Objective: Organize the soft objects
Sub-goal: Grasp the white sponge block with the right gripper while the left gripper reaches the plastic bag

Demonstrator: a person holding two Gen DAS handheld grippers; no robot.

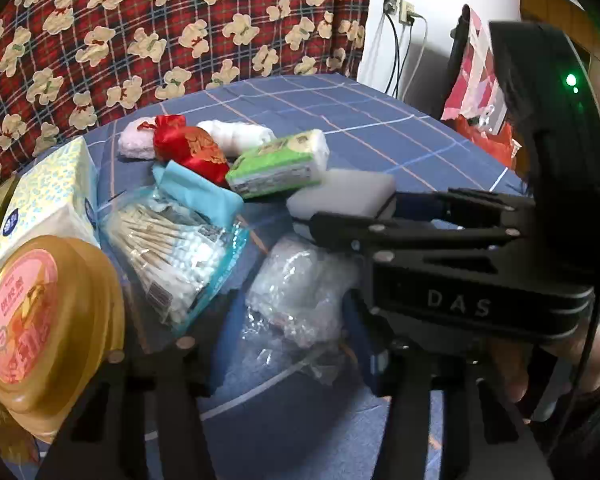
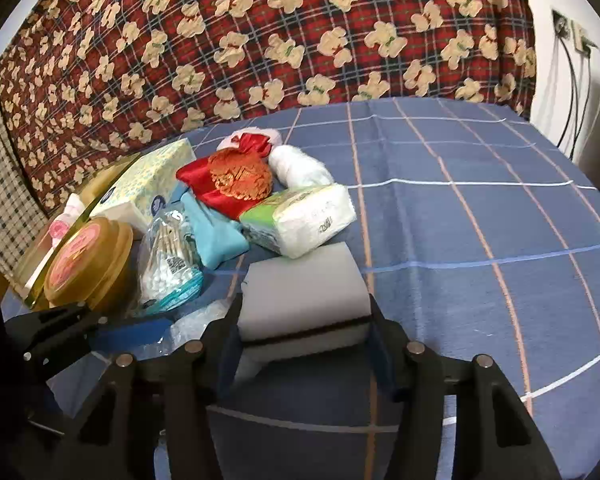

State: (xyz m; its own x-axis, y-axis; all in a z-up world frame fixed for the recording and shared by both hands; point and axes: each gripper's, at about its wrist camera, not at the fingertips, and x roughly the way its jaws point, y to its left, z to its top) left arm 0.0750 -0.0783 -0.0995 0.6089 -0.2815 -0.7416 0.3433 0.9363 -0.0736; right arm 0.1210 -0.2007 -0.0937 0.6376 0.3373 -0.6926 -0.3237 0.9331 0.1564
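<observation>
A white sponge block [image 2: 304,292] lies on the blue checked cloth, and my right gripper [image 2: 304,320] is shut on its near end, a blue pad against each side. In the left wrist view the same sponge [image 1: 340,194] sits at the tip of the right gripper's black fingers. A crumpled clear plastic bag [image 1: 300,296] lies between the fingers of my left gripper [image 1: 292,352], which stands open around it. I cannot see the pads squeezing the bag.
Piled at the left are a green tissue pack [image 1: 278,166], a red pouch [image 1: 192,148], a light blue cloth [image 1: 198,192], a bag of cotton swabs [image 1: 172,256], a tissue box [image 1: 48,196], a gold round tin [image 1: 40,320] and rolled towels [image 1: 236,136]. A teddy-print blanket hangs behind.
</observation>
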